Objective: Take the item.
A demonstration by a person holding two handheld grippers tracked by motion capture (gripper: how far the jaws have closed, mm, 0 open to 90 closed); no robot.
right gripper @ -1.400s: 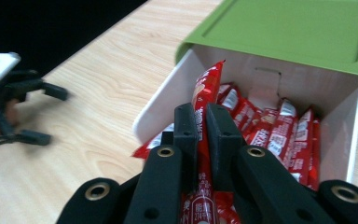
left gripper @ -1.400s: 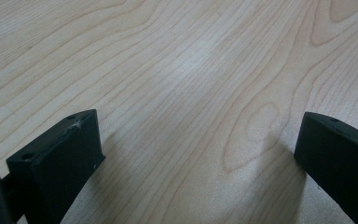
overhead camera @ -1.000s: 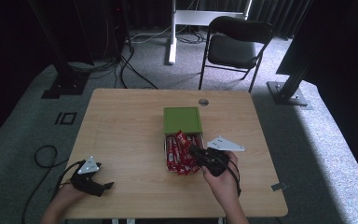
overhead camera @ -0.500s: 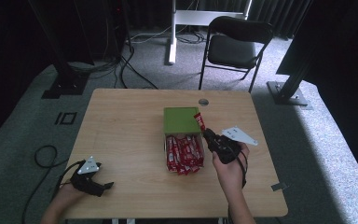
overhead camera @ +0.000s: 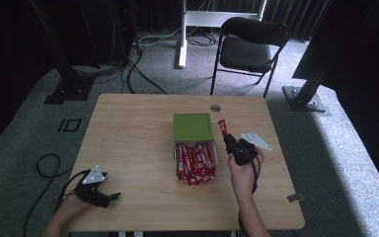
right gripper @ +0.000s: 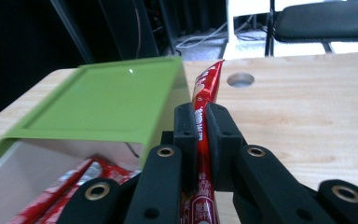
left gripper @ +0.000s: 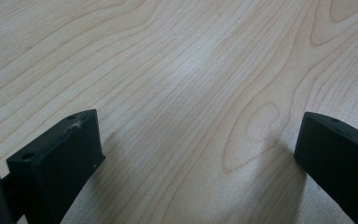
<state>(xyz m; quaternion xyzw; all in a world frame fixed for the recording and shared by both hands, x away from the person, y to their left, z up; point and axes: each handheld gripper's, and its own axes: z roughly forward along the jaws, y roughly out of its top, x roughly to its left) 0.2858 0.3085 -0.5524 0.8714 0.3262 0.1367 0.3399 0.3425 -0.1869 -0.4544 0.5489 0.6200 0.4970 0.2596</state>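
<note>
Right gripper view: right tool [right gripper: 200,140] pinches a slim, glossy red packet [right gripper: 204,100].

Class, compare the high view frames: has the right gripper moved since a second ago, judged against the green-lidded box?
Yes. The right gripper, shut on a red packet, has gone from over the box and its packets to the box's right side, above bare table.

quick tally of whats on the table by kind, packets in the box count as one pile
box: 1
green lid: 1
packet pile in the box: 1
red packet clamped in the right gripper: 1
grippers, with the left gripper open and resting on the table: 2
total: 6
</note>
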